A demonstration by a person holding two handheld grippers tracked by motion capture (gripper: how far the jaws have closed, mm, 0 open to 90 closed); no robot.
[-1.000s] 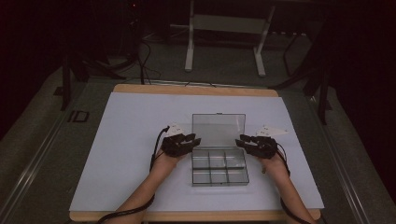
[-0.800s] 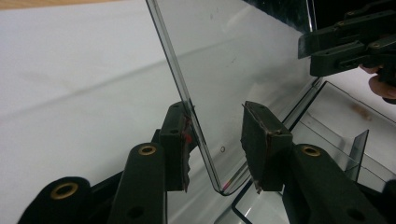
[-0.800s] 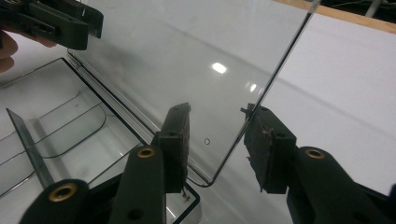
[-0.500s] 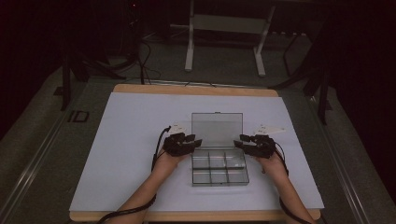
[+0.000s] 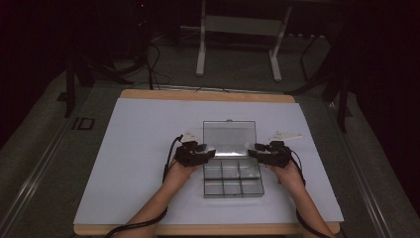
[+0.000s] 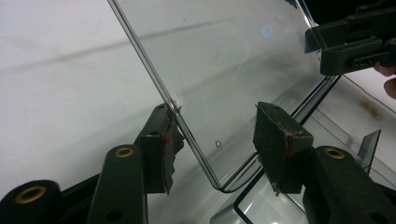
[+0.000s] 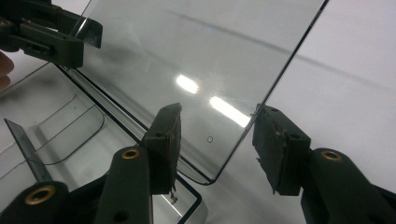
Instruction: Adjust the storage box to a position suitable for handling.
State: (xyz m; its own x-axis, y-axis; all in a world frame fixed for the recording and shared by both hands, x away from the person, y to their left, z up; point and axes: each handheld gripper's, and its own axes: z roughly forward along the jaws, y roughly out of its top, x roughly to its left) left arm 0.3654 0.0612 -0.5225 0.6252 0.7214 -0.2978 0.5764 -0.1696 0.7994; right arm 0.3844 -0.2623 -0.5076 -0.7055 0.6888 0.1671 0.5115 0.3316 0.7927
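Observation:
A clear plastic compartment box lies on the white table top, its transparent lid raised behind it. My left gripper is at the lid's left edge and my right gripper at its right edge. In the left gripper view the left gripper is open, the lid running between its pads and one pad against the lid's rim. The right gripper is also open, straddling the lid's corner edge. Each gripper view shows the other gripper beyond the lid.
The box's several compartments look bare. The white sheet covers a wooden table whose front edge is near my forearms. Dark floor, cables and a white stand lie beyond the table's far side.
The lid and both grippers have shifted very slightly; both hands stay at the lid's two side edges.

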